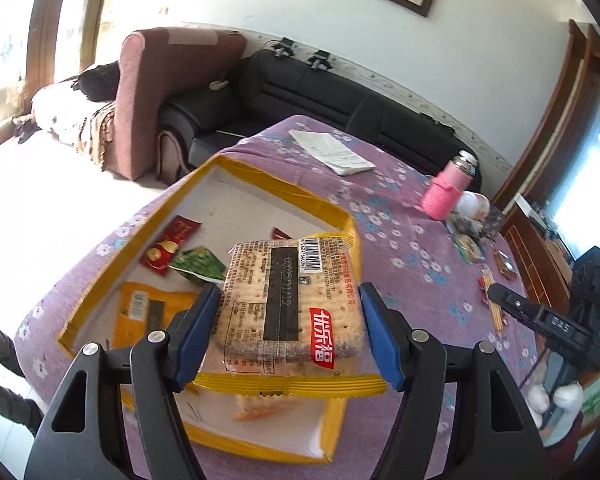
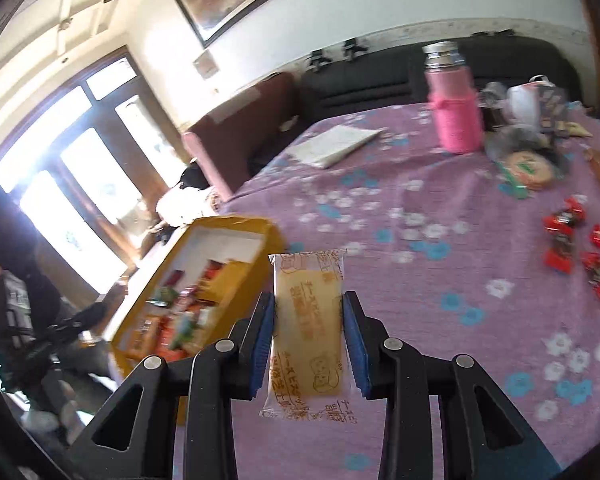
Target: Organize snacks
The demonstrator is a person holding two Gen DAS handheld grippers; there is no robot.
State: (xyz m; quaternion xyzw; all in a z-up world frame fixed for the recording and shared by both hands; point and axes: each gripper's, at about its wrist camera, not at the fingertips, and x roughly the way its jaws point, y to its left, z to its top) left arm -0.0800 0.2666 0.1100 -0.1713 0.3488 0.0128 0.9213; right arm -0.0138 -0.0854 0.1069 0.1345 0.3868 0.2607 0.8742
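While the left tool (image 1: 288, 336) clamps a cracker packet (image 1: 292, 304) over the yellow-rimmed box (image 1: 284, 192), which sits at the desk (image 1: 412, 240) corner, its floor beyond is bare. Gripped between the right tool (image 2: 309, 342)'s narrowly set pads, a slim yellow biscuit packet (image 2: 310, 328) hangs above open purple cloth. Nearby: pink flask (image 2: 454, 108), red candies (image 2: 572, 248), folded paper (image 2: 334, 144). Box contents blur in the right view.

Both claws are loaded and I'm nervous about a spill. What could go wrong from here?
1. The left claw grips the cracker pack only near its lower end, so it may tip out short of the yellow box.
2. The right claw pinches the slim wafer pack by its edges; it could slip onto the purple cloth.
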